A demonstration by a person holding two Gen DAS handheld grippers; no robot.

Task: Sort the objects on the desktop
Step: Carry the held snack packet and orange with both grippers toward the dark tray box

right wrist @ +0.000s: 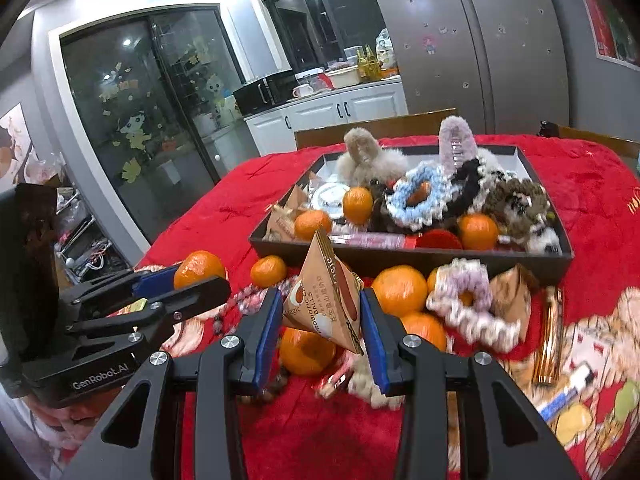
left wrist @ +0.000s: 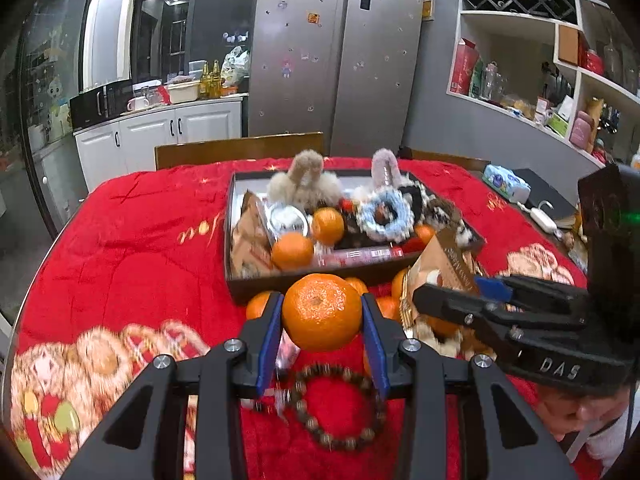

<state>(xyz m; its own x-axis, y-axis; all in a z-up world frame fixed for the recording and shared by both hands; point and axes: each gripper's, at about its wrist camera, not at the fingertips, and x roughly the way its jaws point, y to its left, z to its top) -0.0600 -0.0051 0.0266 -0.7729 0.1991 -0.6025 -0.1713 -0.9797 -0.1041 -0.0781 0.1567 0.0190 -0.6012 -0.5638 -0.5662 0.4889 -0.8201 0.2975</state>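
My left gripper point(left wrist: 322, 298) is shut on a mandarin point(left wrist: 322, 316), lifted above the red tablecloth point(left wrist: 132, 248) just in front of the dark tray point(left wrist: 236, 288). My right gripper point(right wrist: 320, 294) is shut on a brown triangular snack packet point(right wrist: 324, 304), also held off the cloth before the tray point(right wrist: 420, 258). Each view shows the other gripper at its side: the right gripper point(left wrist: 452, 286) with the packet point(left wrist: 444, 264), the left gripper point(right wrist: 200, 276) with the mandarin point(right wrist: 198, 268). The tray holds mandarins, fluffy scrunchies, hair clips and packets.
Several loose mandarins point(right wrist: 400, 290), a pastel scrunchie point(right wrist: 464, 304), a gold tube point(right wrist: 550, 336) and a bead bracelet point(left wrist: 340, 408) lie on the cloth in front of the tray. A tissue pack point(left wrist: 506, 184) sits at the far right. A wooden chair back point(left wrist: 240, 148) stands behind the table.
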